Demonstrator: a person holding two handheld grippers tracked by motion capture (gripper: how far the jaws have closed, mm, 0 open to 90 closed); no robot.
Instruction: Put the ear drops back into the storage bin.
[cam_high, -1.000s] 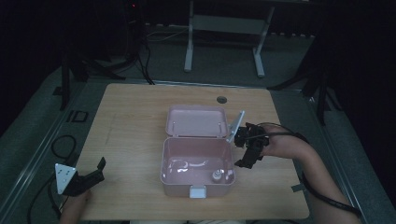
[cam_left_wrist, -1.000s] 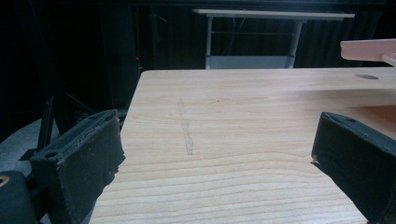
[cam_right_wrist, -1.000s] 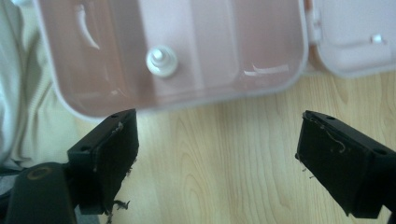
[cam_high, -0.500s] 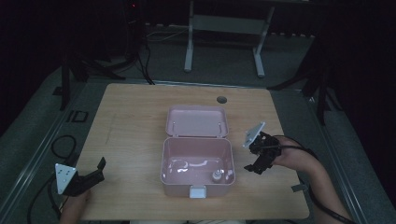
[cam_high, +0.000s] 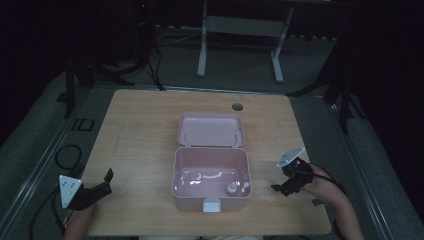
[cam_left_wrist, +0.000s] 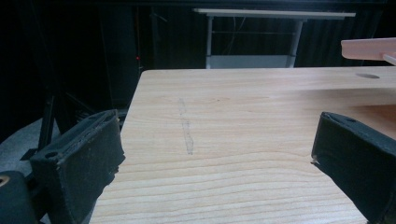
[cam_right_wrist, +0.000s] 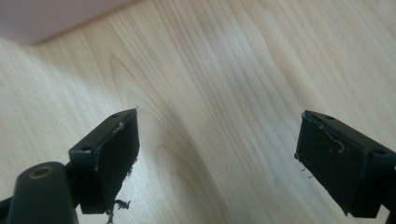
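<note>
Left gripper parked at table near corner, jaws wide, empty. Centre: pink box, lid laid back for access, small white object inside. Right gripper just beside box, spread wide, holding nothing.

The left gripper is held low and level, its jaws spread wide. The right gripper is tilted downward, its jaws likewise parted and empty.

— Where are we? Looks like a lab.
— Yes: dark curtained room, bare wooden table, metal stand behind, cables trailing over grey floor.
</note>
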